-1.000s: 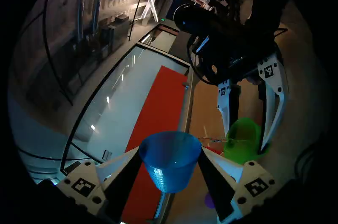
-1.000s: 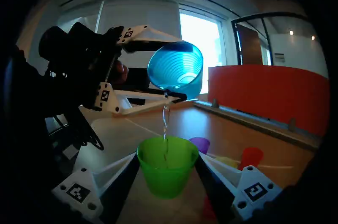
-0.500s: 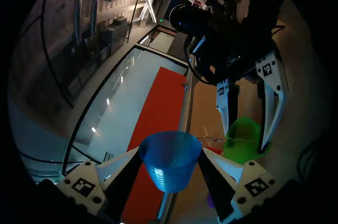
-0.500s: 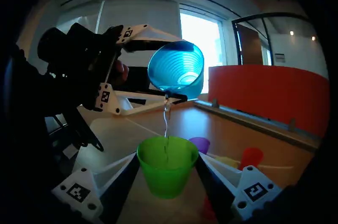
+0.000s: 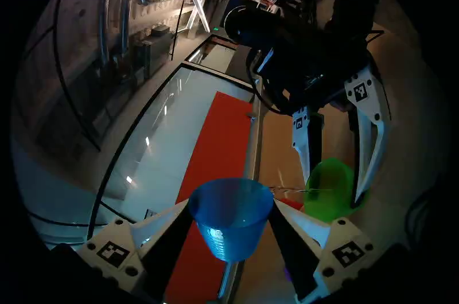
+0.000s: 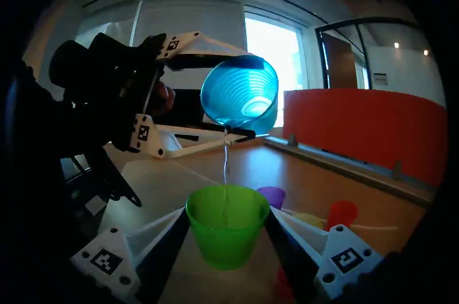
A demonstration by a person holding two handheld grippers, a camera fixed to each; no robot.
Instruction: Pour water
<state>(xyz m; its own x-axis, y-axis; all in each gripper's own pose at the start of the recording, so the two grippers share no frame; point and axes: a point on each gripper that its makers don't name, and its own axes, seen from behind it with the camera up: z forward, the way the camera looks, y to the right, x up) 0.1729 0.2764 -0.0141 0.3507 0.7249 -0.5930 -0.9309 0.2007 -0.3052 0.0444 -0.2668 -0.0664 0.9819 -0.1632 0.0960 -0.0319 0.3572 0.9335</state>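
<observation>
My left gripper [image 5: 229, 207] had its jaws clamped on a tilted blue cup [image 5: 230, 226]. A thin water stream [image 6: 225, 160] fell from it into the green cup [image 6: 226, 238], gripped in my right gripper [image 6: 226, 215] over the wooden tabletop [image 6: 321, 180].

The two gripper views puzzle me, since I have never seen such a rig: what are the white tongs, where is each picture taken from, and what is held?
A person holds a pair of white tongs in each hand; a camera rides on each pair and looks along its fingers. In the left gripper view, the left tongs clamp a blue cup, tipped. In the right gripper view, the right tongs clamp a green cup, upright below it. A thin stream of water falls from the blue cup into the green one. Behind, on the wooden table, are a purple cup and a red cup.
</observation>
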